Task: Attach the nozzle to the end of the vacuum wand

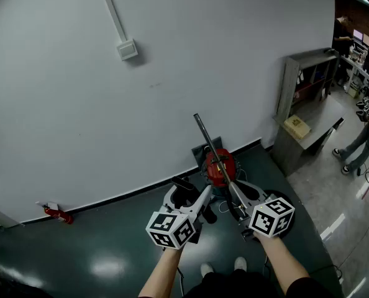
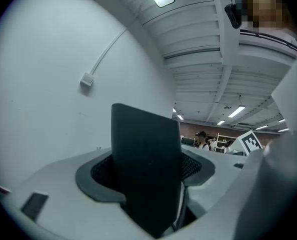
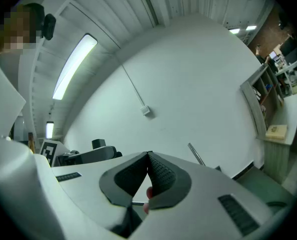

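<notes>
A white wall [image 1: 172, 54] fills the upper left of the head view and meets a dark green floor [image 1: 97, 241] along the bottom. At the lower right the floor turns to a pale, shiny grey [image 1: 340, 210]. One thin conduit [image 1: 112, 8] runs down the wall to one small junction box [image 1: 127, 49]. One red fire extinguisher [image 1: 58, 214] lies at the foot of the wall at lower left. At the right edge stands one grey shelf unit [image 1: 296, 79] with one cardboard box [image 1: 296, 127] on its bench, and one person [image 1: 364, 138] stands beyond it.

At lower centre there is one vacuum with a red body [image 1: 219, 166]. Its one metal wand [image 1: 204, 134] slants up and to the left, and the wand's upper end is bare.

There are two grippers, each with one marker cube. The left gripper [image 2: 146, 169] has its jaws spread wide and pinches the one black nozzle [image 2: 143, 134], which stands upright between the pads. In the head view the nozzle sits just left of the red body, below and apart from the wand's upper end. The right gripper [image 3: 148, 155] has its jaws pressed together at the tips with nothing between them, and the wand rises just to its right
</notes>
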A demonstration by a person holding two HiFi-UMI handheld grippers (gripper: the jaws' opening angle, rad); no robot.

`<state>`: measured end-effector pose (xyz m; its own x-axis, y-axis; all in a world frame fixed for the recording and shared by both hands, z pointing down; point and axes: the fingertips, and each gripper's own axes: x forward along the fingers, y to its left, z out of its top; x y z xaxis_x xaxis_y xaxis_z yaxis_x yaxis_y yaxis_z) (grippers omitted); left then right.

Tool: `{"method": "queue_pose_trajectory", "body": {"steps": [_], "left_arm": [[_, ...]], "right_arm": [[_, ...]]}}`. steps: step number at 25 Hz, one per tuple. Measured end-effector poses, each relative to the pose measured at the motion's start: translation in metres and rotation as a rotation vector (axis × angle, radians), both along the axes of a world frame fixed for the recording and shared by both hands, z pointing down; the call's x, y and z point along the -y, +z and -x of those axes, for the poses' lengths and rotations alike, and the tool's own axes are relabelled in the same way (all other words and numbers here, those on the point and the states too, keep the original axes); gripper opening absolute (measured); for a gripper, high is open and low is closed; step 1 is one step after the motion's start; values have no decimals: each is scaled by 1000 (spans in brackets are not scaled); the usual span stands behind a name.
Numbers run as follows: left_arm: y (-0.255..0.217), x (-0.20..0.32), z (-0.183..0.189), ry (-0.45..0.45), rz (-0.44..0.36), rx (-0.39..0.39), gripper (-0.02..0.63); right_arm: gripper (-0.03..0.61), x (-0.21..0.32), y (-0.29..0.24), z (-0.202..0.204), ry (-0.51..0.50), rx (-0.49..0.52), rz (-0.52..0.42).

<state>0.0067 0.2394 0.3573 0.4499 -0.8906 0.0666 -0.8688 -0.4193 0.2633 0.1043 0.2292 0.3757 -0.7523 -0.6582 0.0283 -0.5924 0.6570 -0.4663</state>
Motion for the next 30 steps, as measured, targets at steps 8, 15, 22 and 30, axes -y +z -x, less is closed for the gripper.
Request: {"method": "queue_pose_trajectory", "body": {"steps": [8,15,22,30], "left_arm": [[-8,-7,15,-8,-43,21,327],[-2,-7,32,-12,-33,24,327],[6,-8,59,3,-19,24,327],[11,-7,87,48,-3,23,327]], "right_arm": [[17,-7,-19,17,16,-56,-170],[17,-8,-19,32,3,-24,-159],[18,-4,-7,44,46,-28,-120],[18,-9,4,67,100,-31,-82]]}}
